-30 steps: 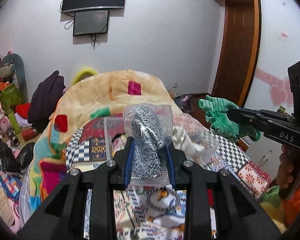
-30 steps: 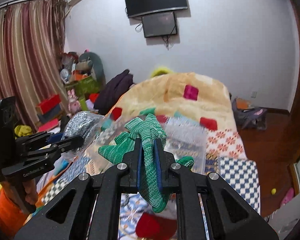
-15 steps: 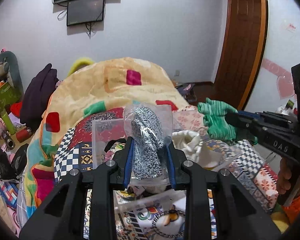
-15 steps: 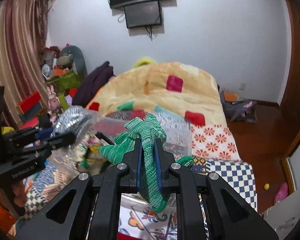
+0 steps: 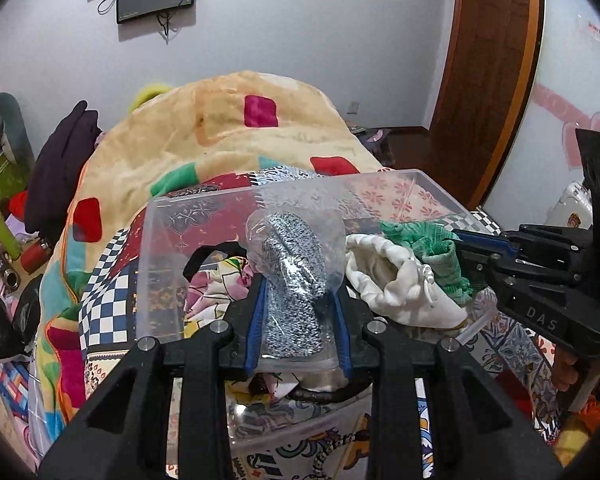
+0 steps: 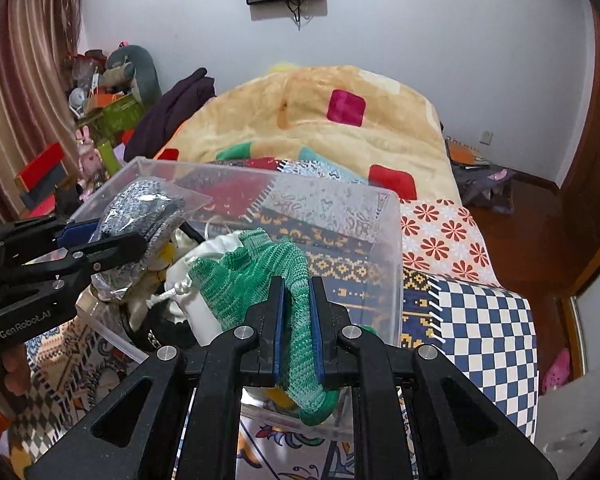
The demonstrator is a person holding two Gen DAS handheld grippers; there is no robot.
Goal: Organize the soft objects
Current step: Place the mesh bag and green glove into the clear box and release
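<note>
In the left wrist view, the left gripper [image 5: 299, 300] is clenched on a bagged grey knit item [image 5: 294, 276], its blue pads pressing the clear bag from both sides. The bagged piece hangs over the clear plastic bin [image 5: 160, 240], near the bin's front wall. Inside the bin lie a white drawstring pouch [image 5: 396, 284] and floral fabric [image 5: 212, 284]. To the right of the pouch, the right gripper [image 5: 460, 246] pinches a green knit glove [image 5: 428, 248] over the bin's right side. Behind the bin rises a yellow patchwork blanket [image 5: 228, 136].

In the right wrist view, the right gripper [image 6: 296, 308] is clamped on the green knit glove [image 6: 260, 272], which drapes onto the white drawstring pouch [image 6: 204, 280] inside the clear plastic bin [image 6: 392, 248]. At the bin's left side the left gripper [image 6: 112, 240] grips the bagged grey knit item [image 6: 140, 208] above the bin's rim.
</note>
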